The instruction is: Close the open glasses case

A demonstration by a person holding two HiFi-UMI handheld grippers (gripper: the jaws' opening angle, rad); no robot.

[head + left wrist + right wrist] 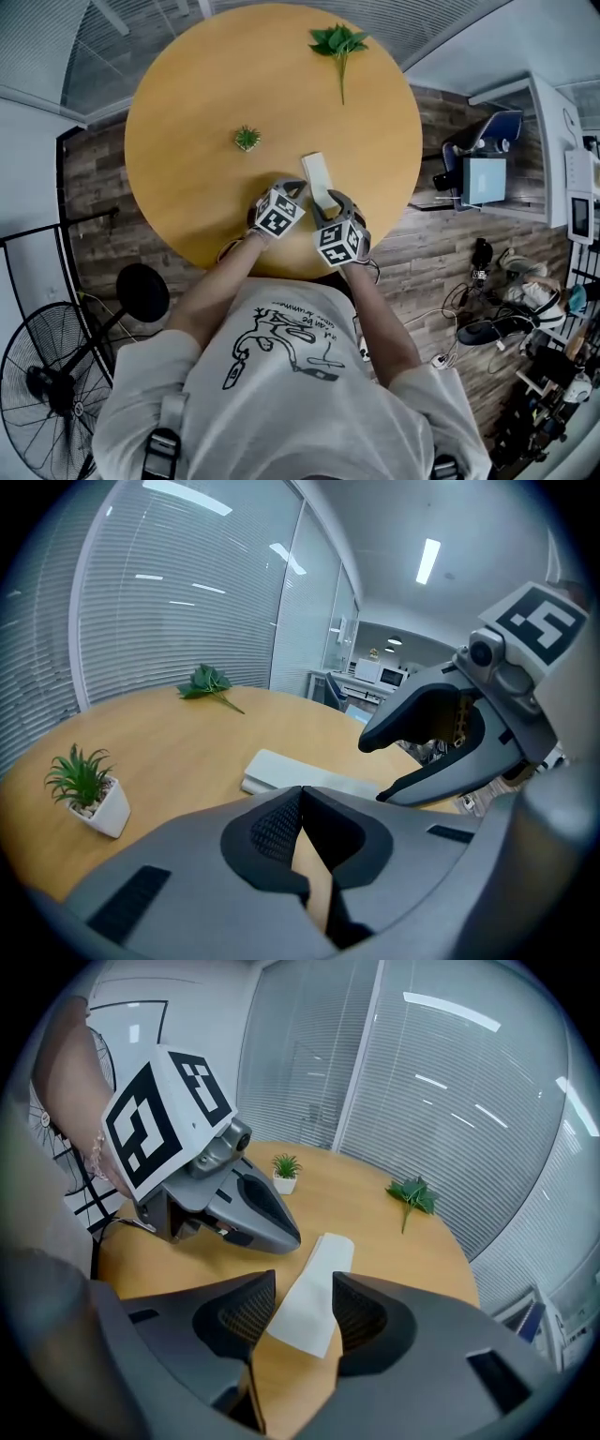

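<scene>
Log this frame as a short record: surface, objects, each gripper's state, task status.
surface: round wooden table
task object: white glasses case, flat near the person's edge
other objects: potted plant; leafy sprig
left gripper: jaws together, empty
right gripper: jaws apart, case seen between them, pads not pressing it
task status: case not gripped; lid state unclear

On my round wooden table (187,122), the flat white glasses case (317,178) lies near my edge, with the left gripper (292,187) just left of it and the right gripper (337,200) at its near end. A small white-potted plant (247,139) sits further left, and a leafy green sprig (338,42) lies far behind.
</scene>
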